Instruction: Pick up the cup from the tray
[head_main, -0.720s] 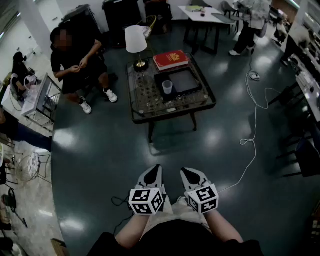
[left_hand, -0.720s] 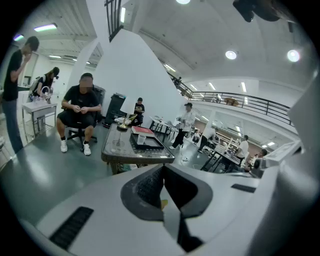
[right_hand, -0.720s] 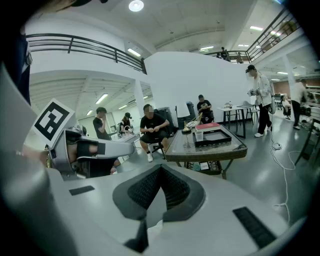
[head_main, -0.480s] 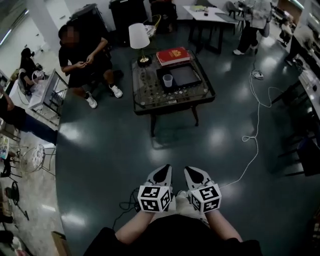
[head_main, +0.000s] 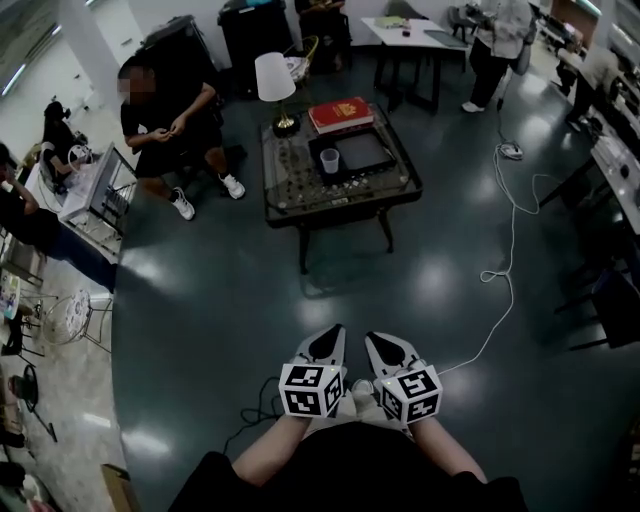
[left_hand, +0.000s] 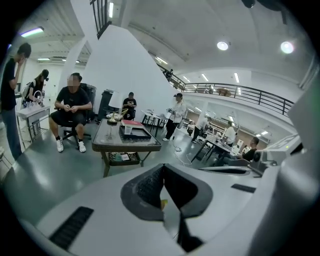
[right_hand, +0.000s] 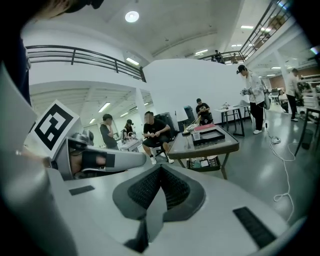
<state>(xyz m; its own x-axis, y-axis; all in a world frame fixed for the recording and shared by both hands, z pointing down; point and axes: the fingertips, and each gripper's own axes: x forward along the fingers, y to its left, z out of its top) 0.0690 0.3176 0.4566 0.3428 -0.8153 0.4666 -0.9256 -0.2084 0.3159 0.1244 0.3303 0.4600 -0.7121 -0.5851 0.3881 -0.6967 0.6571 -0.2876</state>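
Note:
A clear plastic cup (head_main: 329, 160) stands upright at the left edge of a black tray (head_main: 364, 154) on a low dark table (head_main: 300, 190) far ahead of me. The cup (left_hand: 128, 129) and tray (left_hand: 135, 133) show small in the left gripper view, and the cup (right_hand: 196, 135) and tray (right_hand: 210, 136) in the right gripper view. My left gripper (head_main: 333, 335) and right gripper (head_main: 376, 340) are held side by side close to my body, well short of the table. Both are shut with nothing between the jaws.
A table lamp (head_main: 273, 88) and a red book (head_main: 341, 113) share the table. A seated person (head_main: 165, 110) is at its left beside a small desk (head_main: 85, 190). A white cable (head_main: 505, 250) snakes over the floor at right. Another person (head_main: 492, 40) stands by a far table.
The head view has shifted a little, so the table sits slightly further up and left in frame. Both grippers have stayed together near my body, still shut.

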